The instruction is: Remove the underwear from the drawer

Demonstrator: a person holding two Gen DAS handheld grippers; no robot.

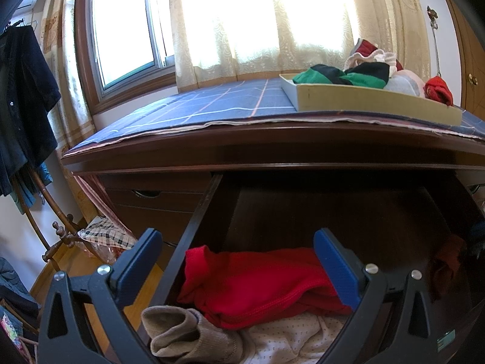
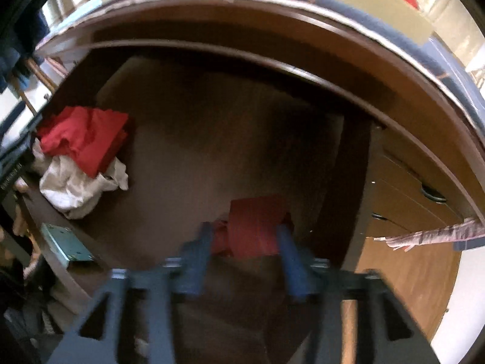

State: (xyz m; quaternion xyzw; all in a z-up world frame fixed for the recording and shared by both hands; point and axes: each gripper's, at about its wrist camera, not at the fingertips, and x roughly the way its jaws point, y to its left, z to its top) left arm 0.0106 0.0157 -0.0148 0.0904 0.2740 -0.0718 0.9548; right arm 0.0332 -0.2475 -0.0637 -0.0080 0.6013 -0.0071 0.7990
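Right gripper (image 2: 244, 236) view motion-blurred, contact with red garment (image 2: 254, 227) indeterminate, beige sock (image 1: 188, 333) cut off at near edge.

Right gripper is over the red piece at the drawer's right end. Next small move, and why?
Probably close the right gripper on the red garment. Its jaws stand apart with the folded cloth between the blue fingers, deep in the open drawer. The view is blurred, so contact is unclear; easing slightly lower first may help.

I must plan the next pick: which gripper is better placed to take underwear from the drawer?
Right, probably. The right gripper points down, jaws open around a red garment. The left gripper is open above the drawer's edge.
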